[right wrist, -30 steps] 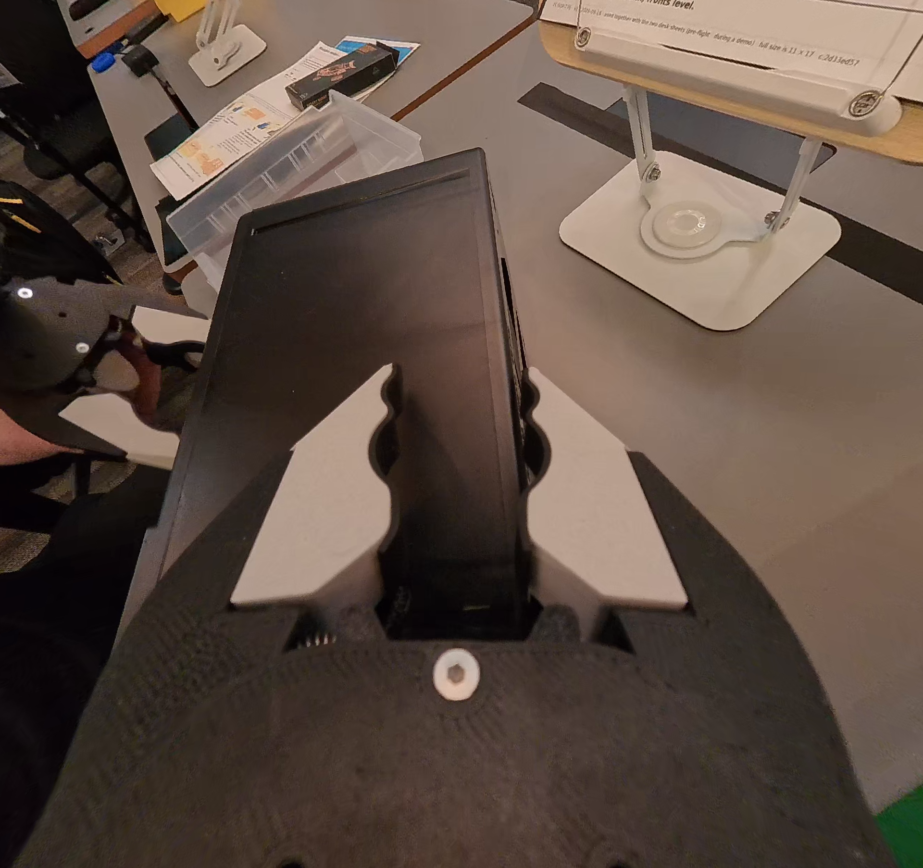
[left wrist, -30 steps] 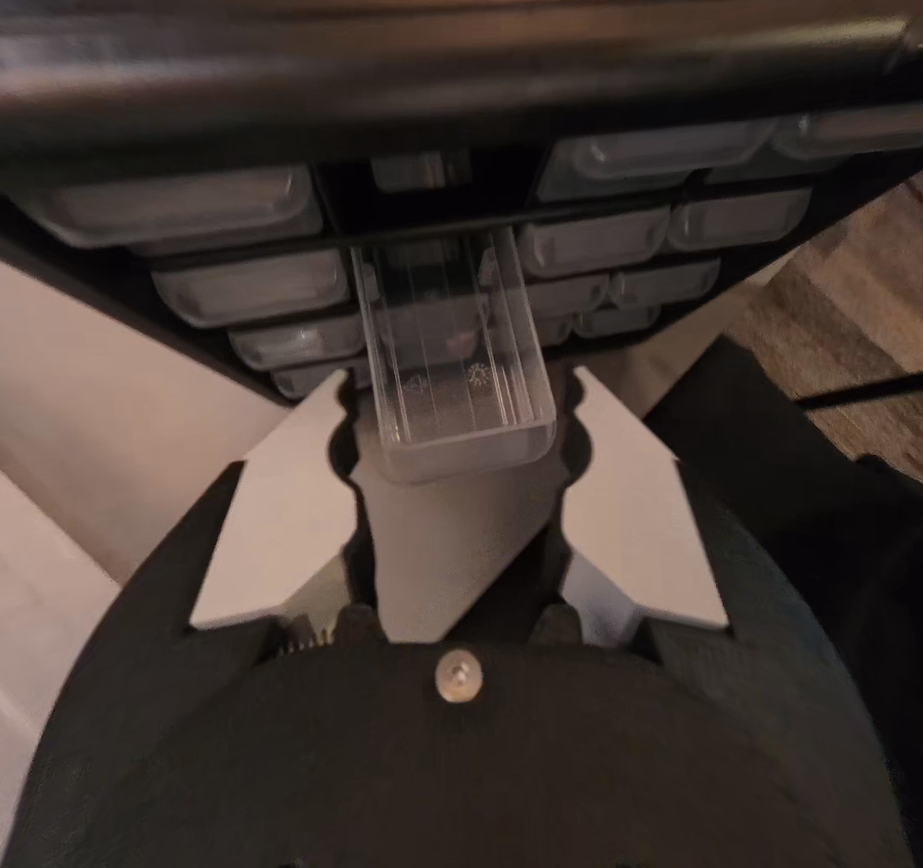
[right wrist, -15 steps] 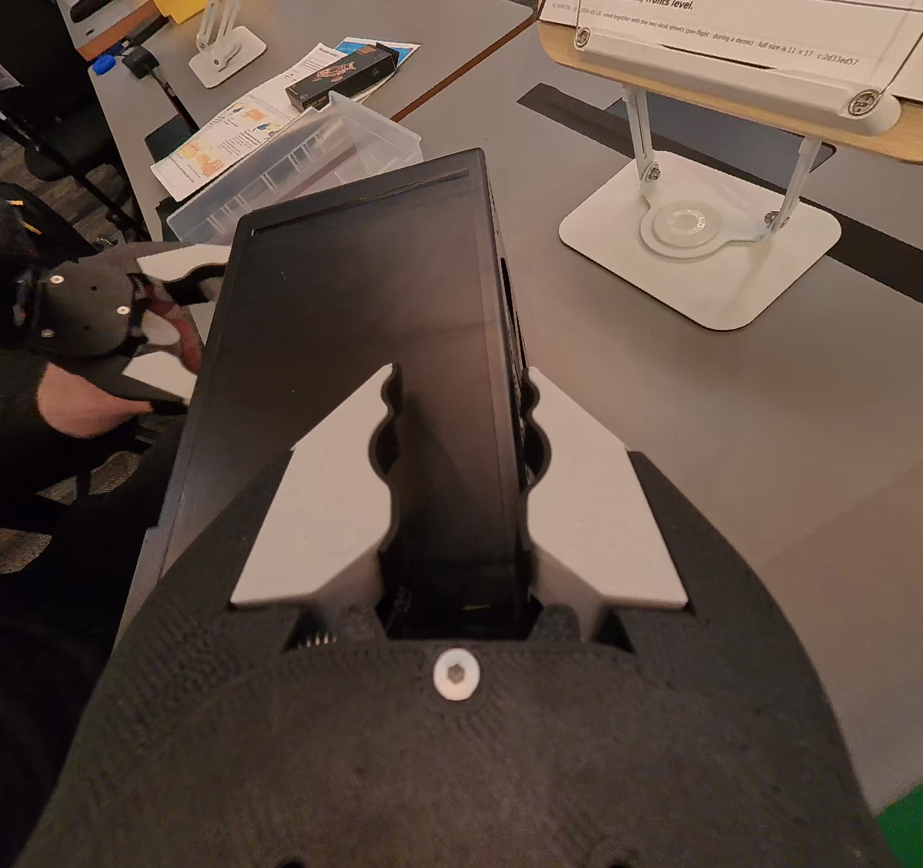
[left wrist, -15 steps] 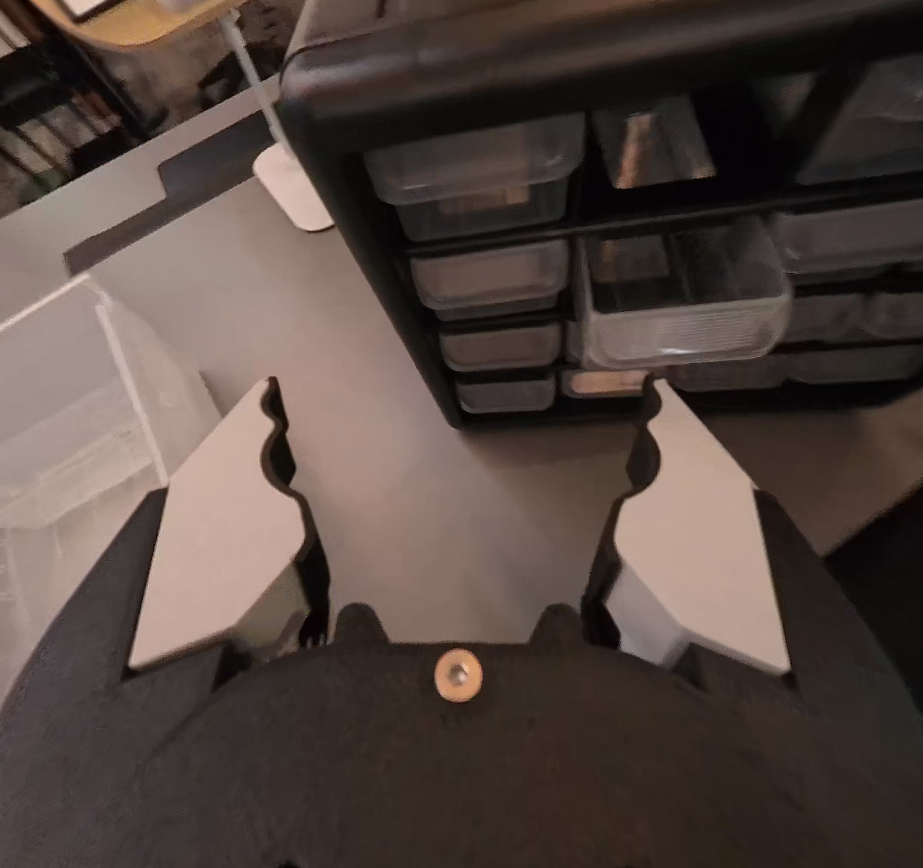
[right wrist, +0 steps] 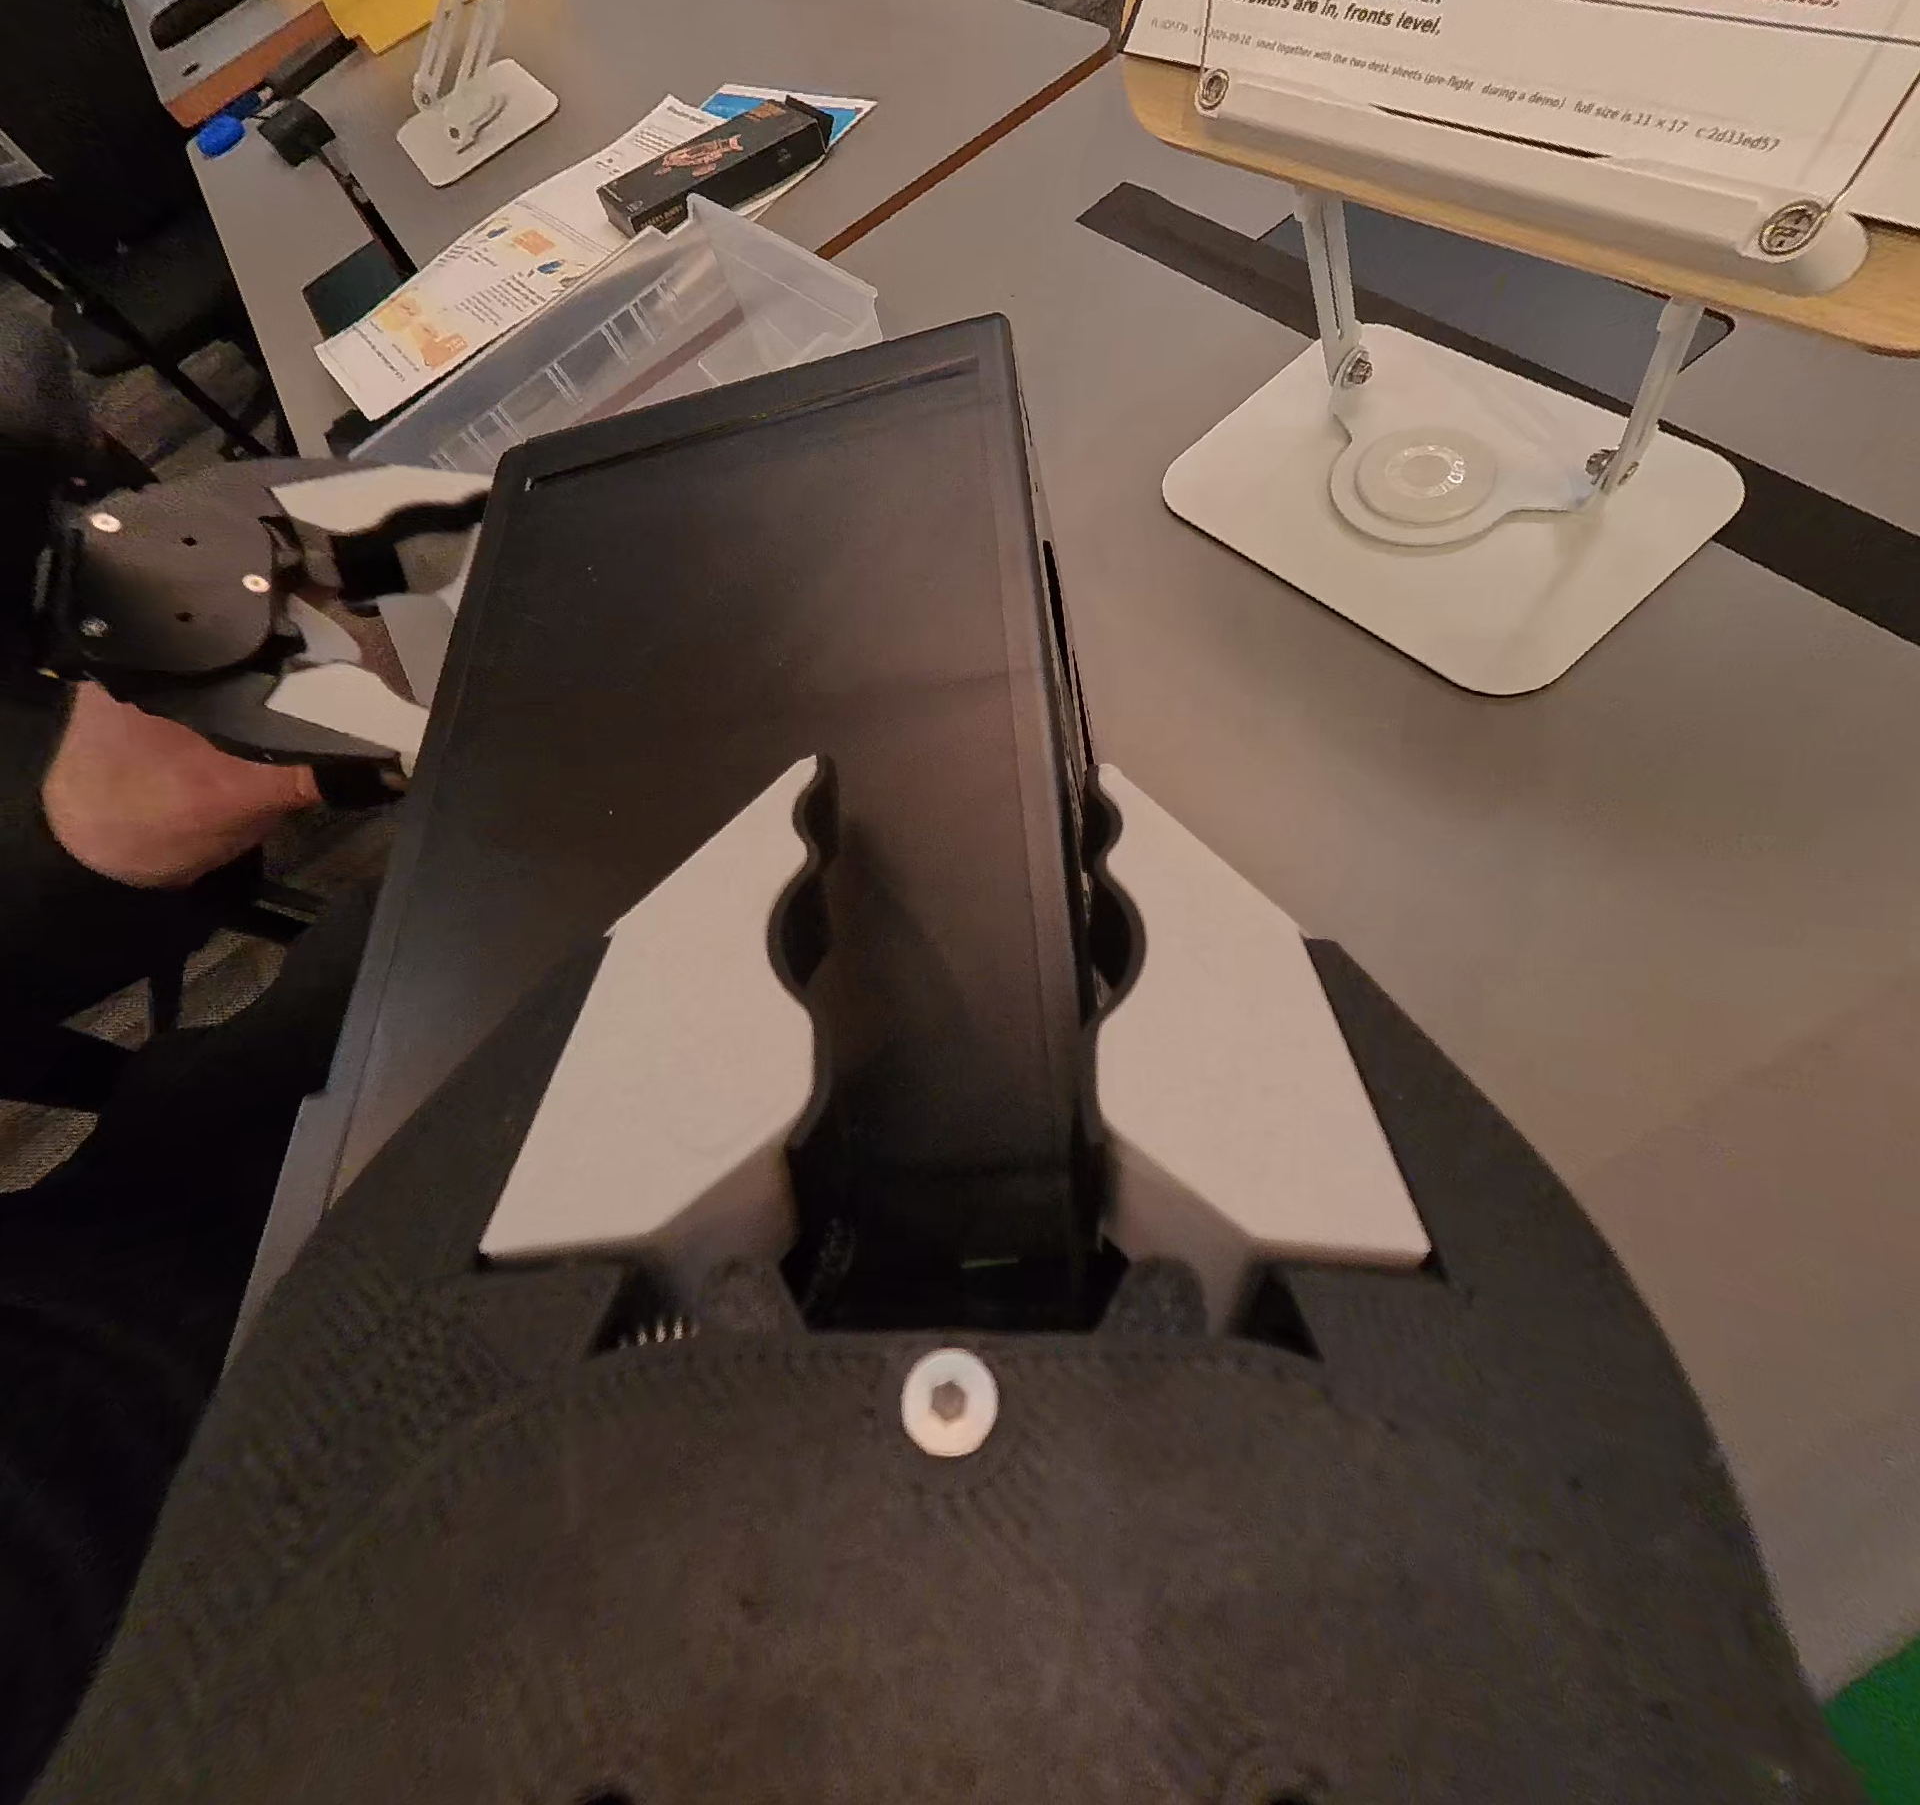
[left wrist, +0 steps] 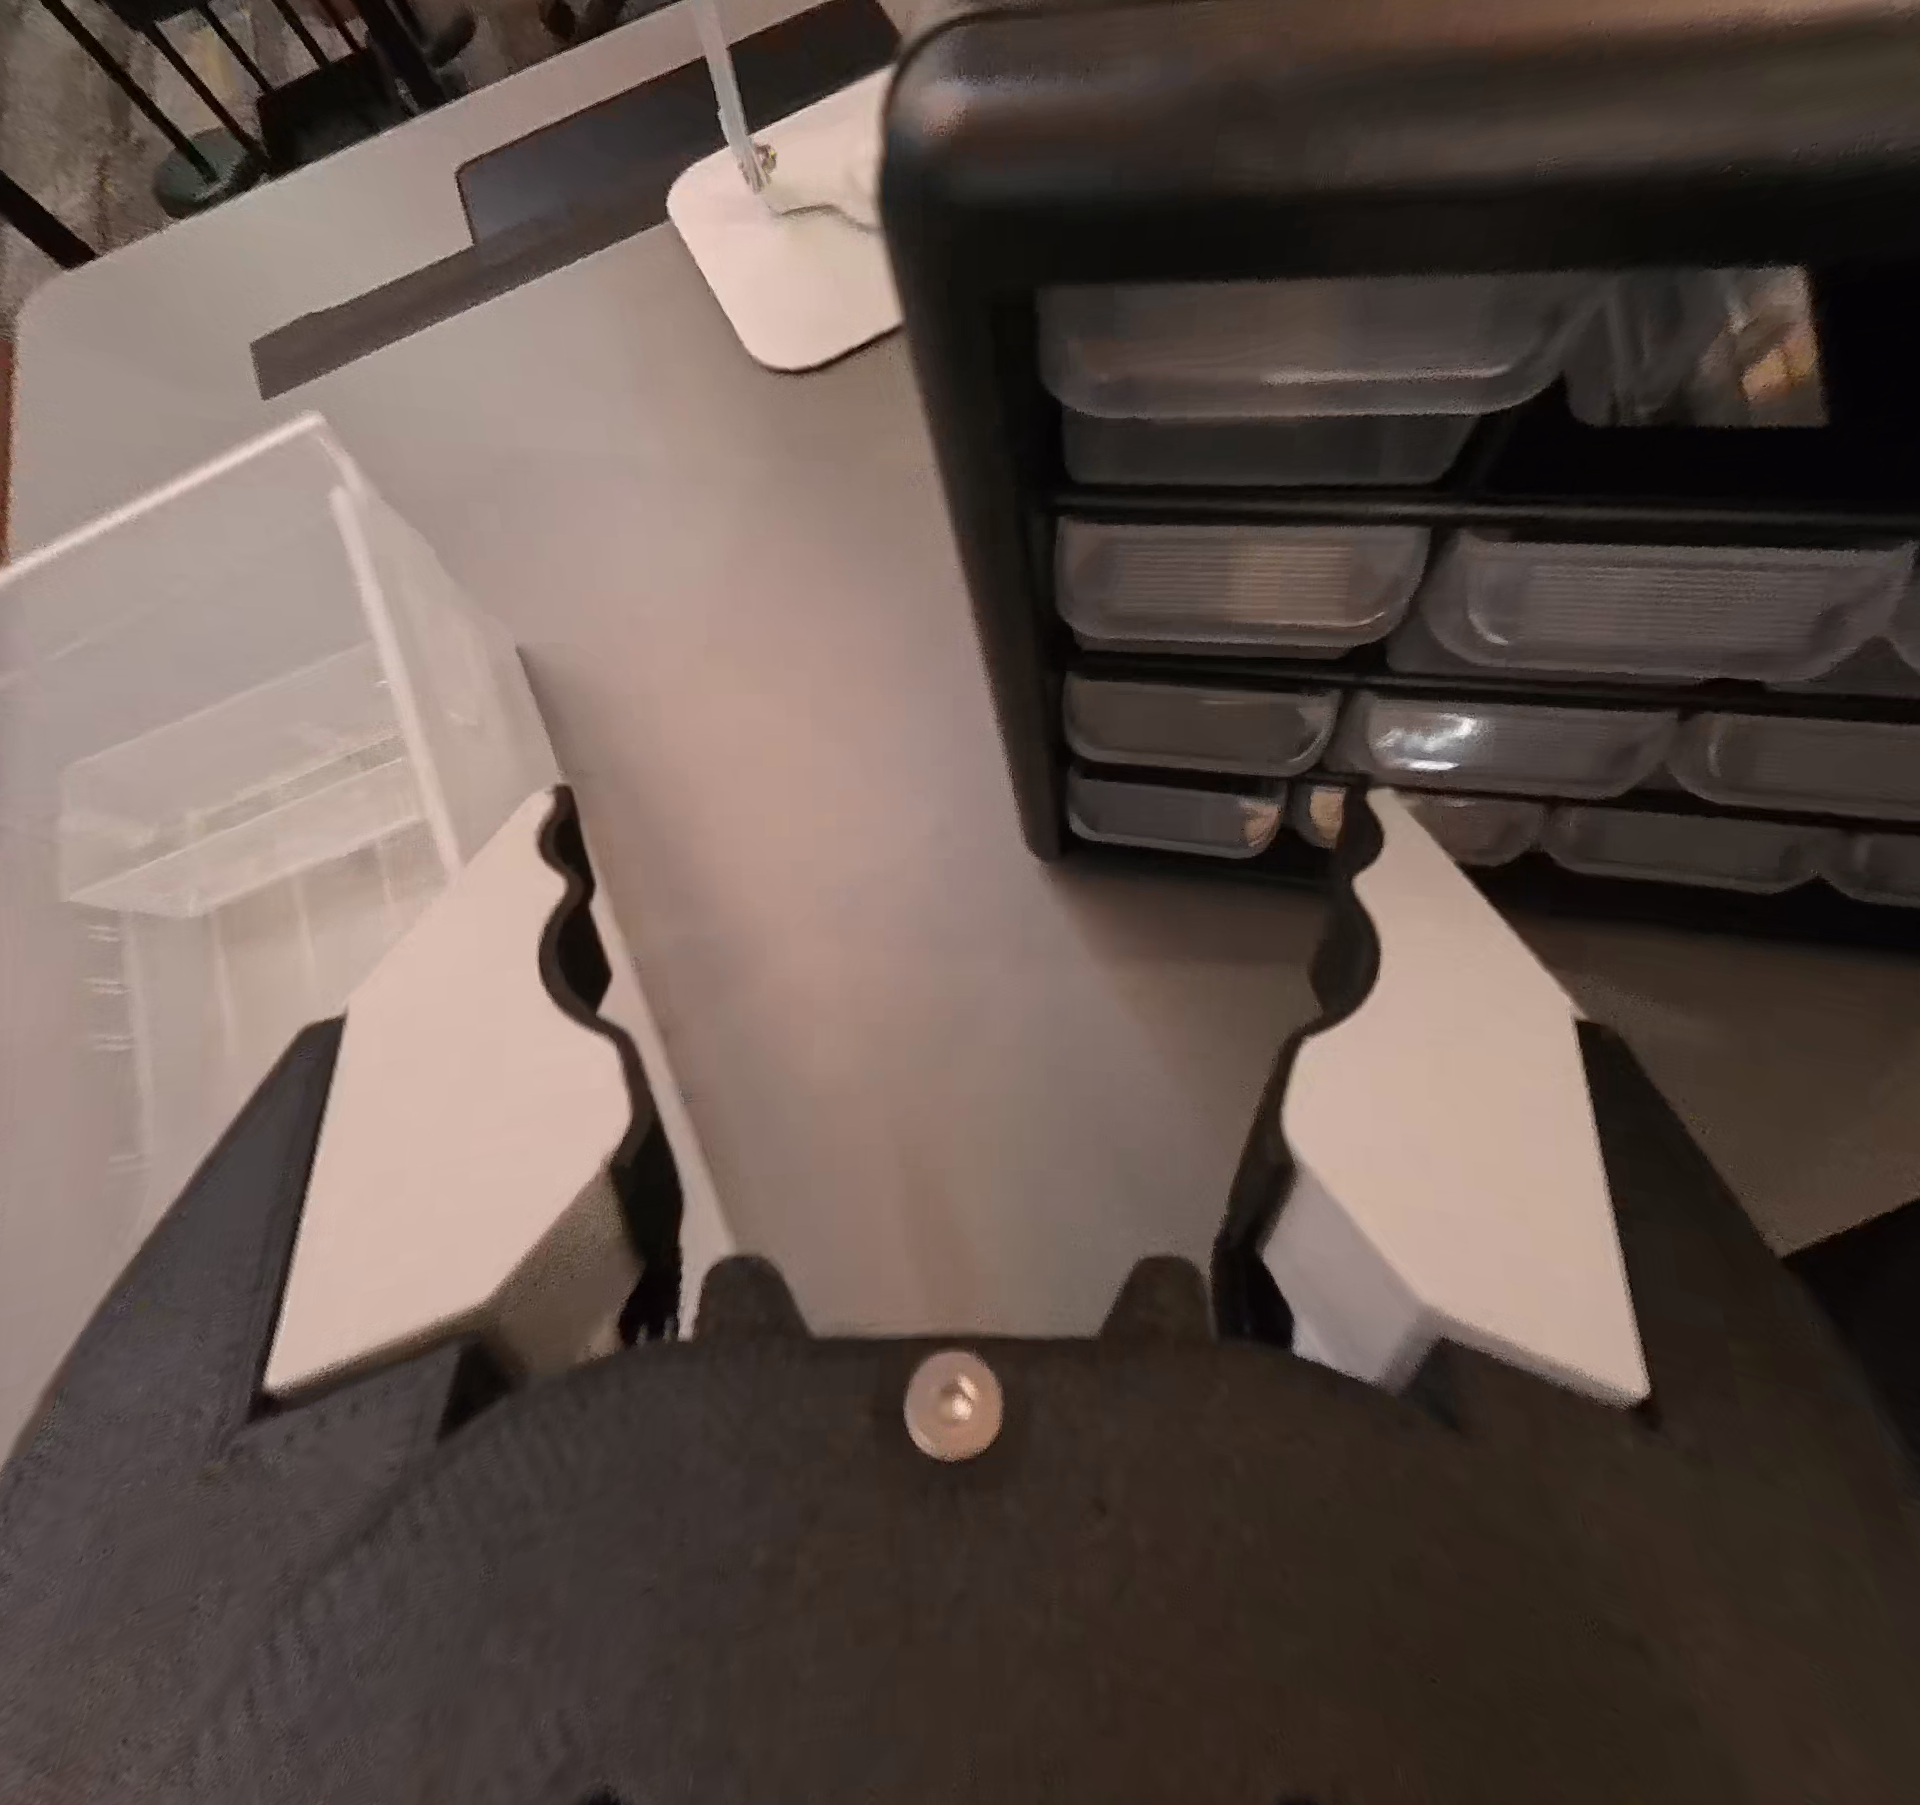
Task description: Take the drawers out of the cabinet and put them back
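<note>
- The right gripper (right wrist: 961,799) sits over the near top edge of the black cabinet (right wrist: 727,675); its two pale fingers (right wrist: 686,1028) straddle the cabinet's right rear edge, one over the top panel and one down the outer side, jaws drawn in against it and holding the frame.
- The left gripper (left wrist: 956,820) hangs above the grey table (left wrist: 831,924) in front of the cabinet's left corner, jaws spread wide with nothing between them.
- In the right wrist view the left gripper (right wrist: 353,612) appears at the cabinet's front left, a person's hand (right wrist: 156,799) gripping it from below.
- The cabinet (left wrist: 1351,145) stands on the table just beyond the left gripper's right finger (left wrist: 1455,1080), its front showing rows of clear drawers (left wrist: 1236,592).
- One slot in the top row, second from the left (left wrist: 1704,353), looks open and shows no drawer front; blur makes it hard to be sure.
- Left of the cabinet, near the table edge, stands a clear plastic bin (left wrist: 239,654).
- Farther back stands a white stand (right wrist: 1455,529) carrying a board with printed sheets (right wrist: 1558,10).
- On a farther table lie leaflets (right wrist: 499,301), a dark slim box (right wrist: 717,160) and a second small stand (right wrist: 468,93).
</note>
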{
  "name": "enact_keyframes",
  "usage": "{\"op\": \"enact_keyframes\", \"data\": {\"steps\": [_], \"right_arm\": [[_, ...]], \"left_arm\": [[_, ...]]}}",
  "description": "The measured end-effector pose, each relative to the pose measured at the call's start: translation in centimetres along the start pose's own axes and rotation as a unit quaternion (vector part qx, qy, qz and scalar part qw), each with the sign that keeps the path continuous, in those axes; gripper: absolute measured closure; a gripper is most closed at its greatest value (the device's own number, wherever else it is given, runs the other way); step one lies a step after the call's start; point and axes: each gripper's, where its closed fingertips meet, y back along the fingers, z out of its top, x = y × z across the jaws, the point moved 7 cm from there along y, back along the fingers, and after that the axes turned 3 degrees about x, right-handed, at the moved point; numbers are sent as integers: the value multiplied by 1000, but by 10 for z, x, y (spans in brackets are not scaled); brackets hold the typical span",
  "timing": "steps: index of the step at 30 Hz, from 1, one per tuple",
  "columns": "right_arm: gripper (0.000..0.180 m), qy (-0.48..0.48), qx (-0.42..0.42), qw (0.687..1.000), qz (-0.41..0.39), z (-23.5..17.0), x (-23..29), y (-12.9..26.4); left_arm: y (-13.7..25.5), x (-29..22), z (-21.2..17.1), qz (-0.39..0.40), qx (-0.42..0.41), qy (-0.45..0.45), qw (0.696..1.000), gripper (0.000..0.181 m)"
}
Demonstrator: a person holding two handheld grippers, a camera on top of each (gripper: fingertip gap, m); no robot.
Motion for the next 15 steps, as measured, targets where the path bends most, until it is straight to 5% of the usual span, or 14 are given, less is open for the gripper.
{"op": "enact_keyframes", "data": {"steps": [7,11,15], "right_arm": [[134,-2,0,1000,0,0,0,0],[134,-3,2,1000,0,0,0,0],[134,-6,3,1000,0,0,-1,0]], "left_arm": [[31,125,14,98,2,38,994,104],[-23,178,-2,29,104,63,992,127],[-82,195,-5,5,153,53,987,129]]}}
